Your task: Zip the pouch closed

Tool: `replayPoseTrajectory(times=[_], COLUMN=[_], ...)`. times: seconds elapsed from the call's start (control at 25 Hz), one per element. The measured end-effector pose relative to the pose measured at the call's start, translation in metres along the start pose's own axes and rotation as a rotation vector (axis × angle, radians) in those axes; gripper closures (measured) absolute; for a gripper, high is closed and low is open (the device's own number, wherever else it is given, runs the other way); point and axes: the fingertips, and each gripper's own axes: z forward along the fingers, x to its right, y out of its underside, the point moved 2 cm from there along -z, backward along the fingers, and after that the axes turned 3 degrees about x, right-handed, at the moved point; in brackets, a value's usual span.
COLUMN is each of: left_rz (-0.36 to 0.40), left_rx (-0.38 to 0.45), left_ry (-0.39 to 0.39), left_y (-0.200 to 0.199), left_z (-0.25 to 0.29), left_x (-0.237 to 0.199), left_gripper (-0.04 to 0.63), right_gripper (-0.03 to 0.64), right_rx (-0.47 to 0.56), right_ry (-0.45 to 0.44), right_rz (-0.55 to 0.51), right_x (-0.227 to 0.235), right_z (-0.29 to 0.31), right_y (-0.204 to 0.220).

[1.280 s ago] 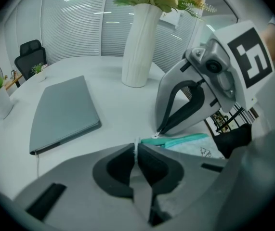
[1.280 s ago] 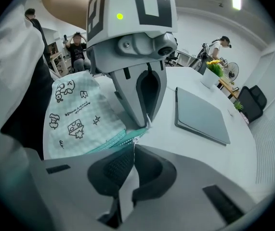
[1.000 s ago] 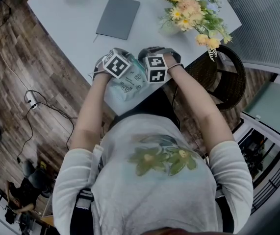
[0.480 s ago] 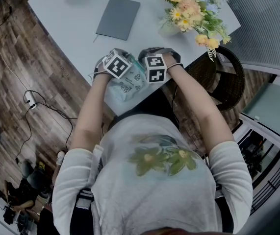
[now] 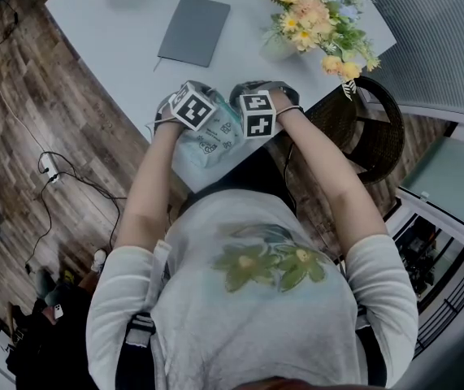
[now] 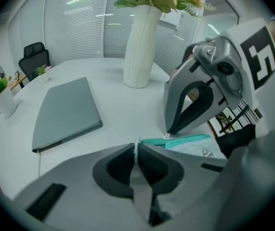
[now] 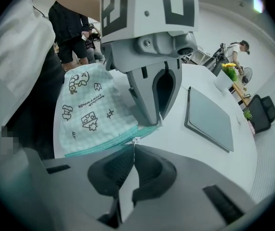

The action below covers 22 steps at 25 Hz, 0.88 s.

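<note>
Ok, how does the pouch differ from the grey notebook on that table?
The pouch is pale mint check with cartoon prints and a teal zip; the notebook is plain grey. The pouch sits at the near edge of the table, pinched by the shut jaws of the left gripper and right gripper; the notebook lies farther in, untouched. Both rest on that white table.

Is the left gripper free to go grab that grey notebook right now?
Probably not yet: the left gripper is shut on the edge of the pouch. The notebook lies ahead on the table with nothing in between, so letting go should free the way.
</note>
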Motion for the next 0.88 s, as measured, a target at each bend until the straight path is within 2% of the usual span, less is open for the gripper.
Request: replayPoseTrajectory(times=[0.88], left_rz=[-0.007], left_rx=[-0.007], left_ry=[-0.016], left_y=[-0.0008], left_z=[-0.0005], left_x=[-0.0002], left_gripper=[0.569], right_gripper=[0.598], right_rx=[-0.003], right_ry=[-0.016], right_rz=[-0.009], right_x=[-0.0044], right_z=[-0.0036], right_y=[0.0011])
